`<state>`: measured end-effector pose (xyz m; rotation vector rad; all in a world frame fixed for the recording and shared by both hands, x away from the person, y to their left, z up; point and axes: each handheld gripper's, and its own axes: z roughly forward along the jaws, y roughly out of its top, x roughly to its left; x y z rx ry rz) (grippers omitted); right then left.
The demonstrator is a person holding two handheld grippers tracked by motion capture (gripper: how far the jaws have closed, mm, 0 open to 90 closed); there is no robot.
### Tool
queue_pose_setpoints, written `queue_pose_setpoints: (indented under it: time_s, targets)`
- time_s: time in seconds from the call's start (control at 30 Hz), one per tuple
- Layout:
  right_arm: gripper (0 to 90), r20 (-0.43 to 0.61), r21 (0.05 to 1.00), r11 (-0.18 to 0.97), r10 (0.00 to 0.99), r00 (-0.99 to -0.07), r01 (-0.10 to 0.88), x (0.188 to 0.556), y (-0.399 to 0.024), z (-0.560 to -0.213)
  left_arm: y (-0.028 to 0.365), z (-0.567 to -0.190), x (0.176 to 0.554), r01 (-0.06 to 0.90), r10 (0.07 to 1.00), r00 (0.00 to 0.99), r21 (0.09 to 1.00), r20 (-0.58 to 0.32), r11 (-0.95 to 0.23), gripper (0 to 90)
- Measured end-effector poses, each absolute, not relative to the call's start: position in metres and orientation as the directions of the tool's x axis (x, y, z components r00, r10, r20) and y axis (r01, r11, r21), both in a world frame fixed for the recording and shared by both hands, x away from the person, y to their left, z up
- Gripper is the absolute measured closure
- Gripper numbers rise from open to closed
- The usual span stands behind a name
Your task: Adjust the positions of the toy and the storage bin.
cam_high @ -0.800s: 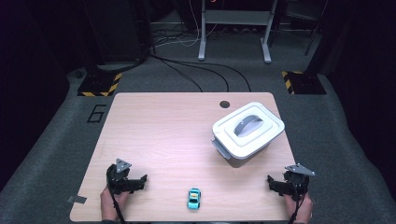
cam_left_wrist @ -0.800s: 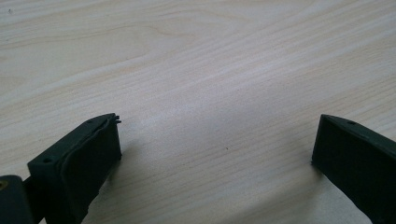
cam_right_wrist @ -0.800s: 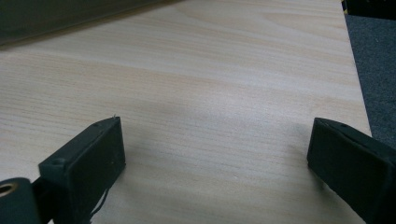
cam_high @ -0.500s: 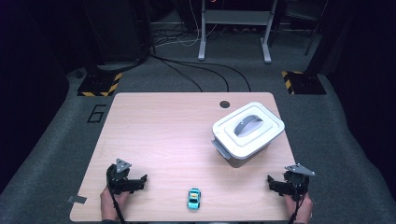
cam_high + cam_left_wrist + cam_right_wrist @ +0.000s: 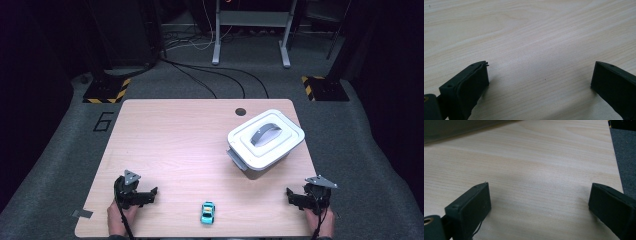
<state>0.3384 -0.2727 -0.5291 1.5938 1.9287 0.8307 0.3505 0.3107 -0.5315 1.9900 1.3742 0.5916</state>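
A small turquoise toy car (image 5: 207,213) sits near the table's front edge, between the two hands. A white lidded box (image 5: 265,141) with a grey handle stands at the right of the wooden table (image 5: 175,145). My left gripper (image 5: 150,194) rests on the tabletop at the front left, open, well to the left of the car. My right gripper (image 5: 292,196) rests at the front right corner, open too. In the left gripper view the left gripper (image 5: 539,75) has bare wood between its jaws. In the right gripper view the right gripper (image 5: 539,195) likewise holds nothing.
A round cable hole (image 5: 240,111) lies near the table's far edge. Grey carpet surrounds the table, with a "6" mark (image 5: 102,121) at the left, cables (image 5: 210,80) and stand bases with yellow-black stripes (image 5: 105,92) behind. The table's right edge (image 5: 616,167) runs close to the right gripper.
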Motion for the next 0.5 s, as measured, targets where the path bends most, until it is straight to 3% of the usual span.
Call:
queue_pose_setpoints:
  time_s: [0.3, 0.5]
  targets:
    - [0.0, 0.006, 0.689, 0.146, 0.978, -0.206, 0.71, 0.339, -0.2707, -0.5265, 0.3102, -0.5315, 0.35, 0.649, 0.938, 0.347, 0.72, 0.007, -0.246, 1.1]
    - [0.0, 0.017, 0.661, 0.195, 0.962, -0.274, 0.725, 0.3417, -0.2646, -0.5228, 0.3097, -0.5317, 0.3501, 0.65, 0.94, 0.342, 0.722, 0.001, -0.238, 1.1]
